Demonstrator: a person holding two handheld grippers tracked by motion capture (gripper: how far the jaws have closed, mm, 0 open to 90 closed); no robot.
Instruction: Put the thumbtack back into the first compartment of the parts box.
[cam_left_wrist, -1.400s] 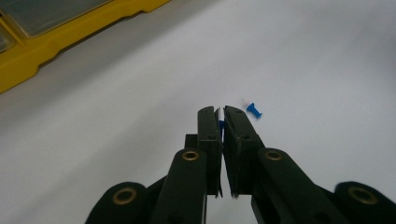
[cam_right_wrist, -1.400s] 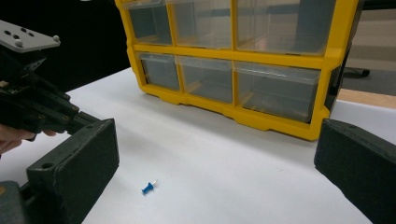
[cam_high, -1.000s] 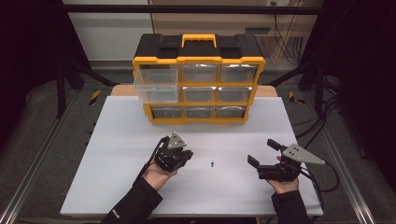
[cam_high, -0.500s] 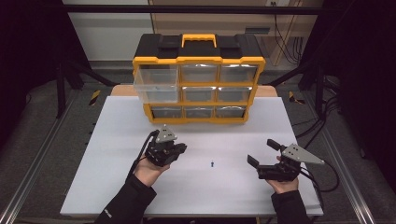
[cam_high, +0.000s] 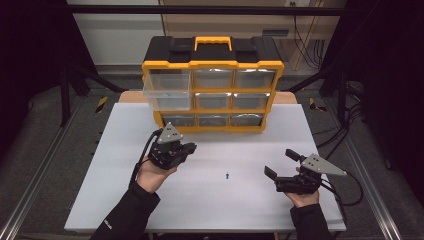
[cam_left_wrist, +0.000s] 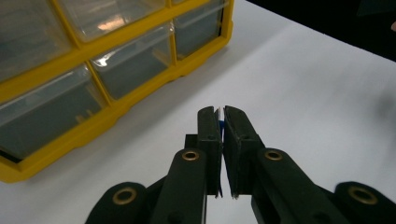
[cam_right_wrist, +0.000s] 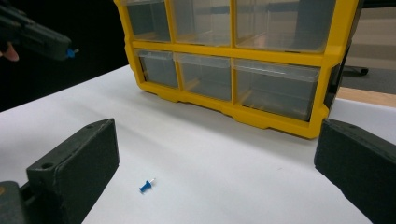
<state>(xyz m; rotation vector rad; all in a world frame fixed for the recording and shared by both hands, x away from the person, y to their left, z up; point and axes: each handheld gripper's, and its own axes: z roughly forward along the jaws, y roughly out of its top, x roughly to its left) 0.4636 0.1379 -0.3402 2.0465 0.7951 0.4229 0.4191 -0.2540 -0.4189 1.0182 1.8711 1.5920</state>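
A yellow and black drawer organizer (cam_high: 212, 65) stands at the back of the white table (cam_high: 120, 200). Its top-left clear drawer (cam_high: 167, 91) is pulled out. My left gripper (cam_high: 189, 148) hovers in front of the organizer's lower left corner, shut on a small blue push pin (cam_left_wrist: 221, 124) that is pinched between its pads (cam_left_wrist: 210, 128). A second blue push pin (cam_high: 227, 175) lies on the table between the hands, and it lies ahead of the open right gripper (cam_right_wrist: 218, 140) in the right gripper view (cam_right_wrist: 146, 186). My right gripper (cam_high: 280, 162) rests low at the front right with nothing in it.
The organizer's other clear drawers (cam_right_wrist: 275, 88) are closed. Cables (cam_high: 350, 195) trail from the right gripper near the table's right edge. Dark floor and metal frame rails (cam_high: 30, 200) surround the table.
My left gripper has moved left and back toward the organizer, still shut. The right gripper and the loose pin have stayed in place.
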